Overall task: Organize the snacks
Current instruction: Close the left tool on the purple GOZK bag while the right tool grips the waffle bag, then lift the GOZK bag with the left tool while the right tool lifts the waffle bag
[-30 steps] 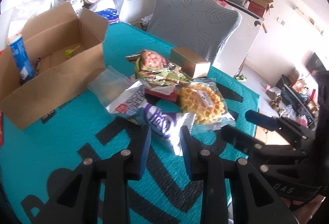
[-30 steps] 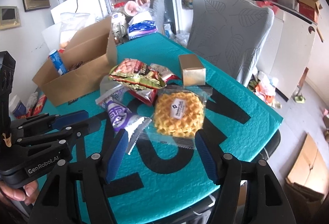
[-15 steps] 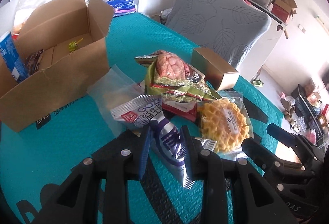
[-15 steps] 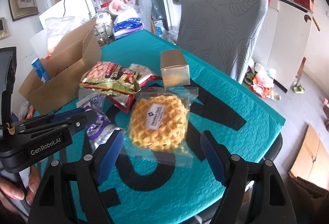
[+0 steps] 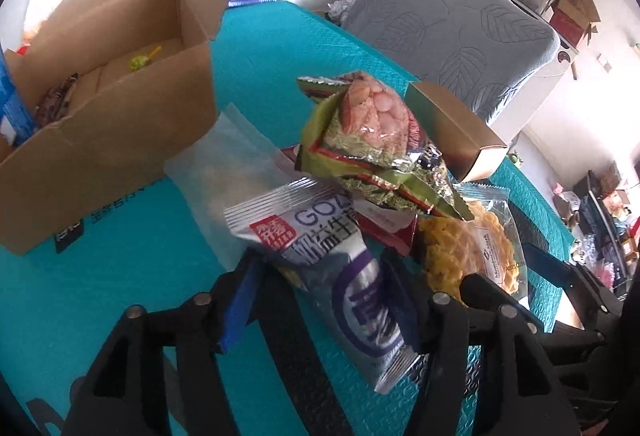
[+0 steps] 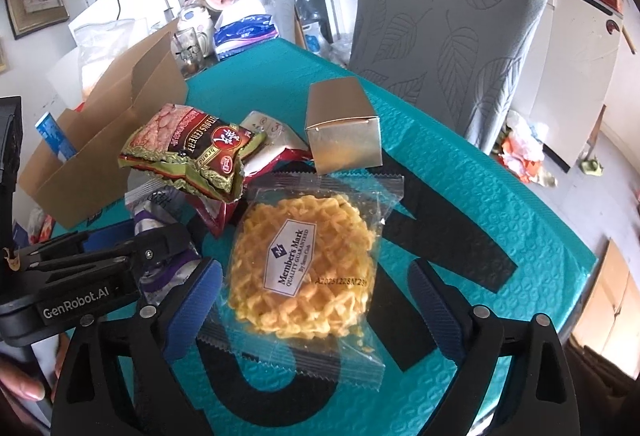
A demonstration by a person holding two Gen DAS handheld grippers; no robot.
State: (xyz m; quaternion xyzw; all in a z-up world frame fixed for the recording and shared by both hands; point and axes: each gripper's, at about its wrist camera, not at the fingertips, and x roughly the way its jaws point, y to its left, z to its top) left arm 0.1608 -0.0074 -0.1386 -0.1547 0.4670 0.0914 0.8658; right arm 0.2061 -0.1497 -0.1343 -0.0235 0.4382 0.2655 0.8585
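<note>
A silver and purple snack packet [image 5: 352, 296] lies on the teal mat between the fingers of my left gripper [image 5: 320, 300]. Its jaws are opening and the pads stand apart from the packet. A clear packet with a round yellow waffle [image 6: 304, 268] lies between the fingers of my right gripper [image 6: 316, 296]; those jaws are also opening wide, and the pads do not press on it. Behind both lie a green and red snack bag [image 5: 372, 132], a red packet [image 5: 384, 232] under it, and a small gold box [image 6: 344, 132]. A hand [image 6: 24, 384] holds the left gripper.
An open cardboard box [image 5: 120, 124] stands at the left with a blue tube [image 5: 12, 104] and small items inside. A clear plastic bag [image 5: 224, 164] lies beside it. A grey covered chair [image 6: 444, 16] stands behind the table, whose edge [image 6: 560, 296] runs at the right.
Both grippers moved forward and down over the snack pile. The left jaws went from shut to apart around the purple packet. The right jaws widened around the waffle packet.
</note>
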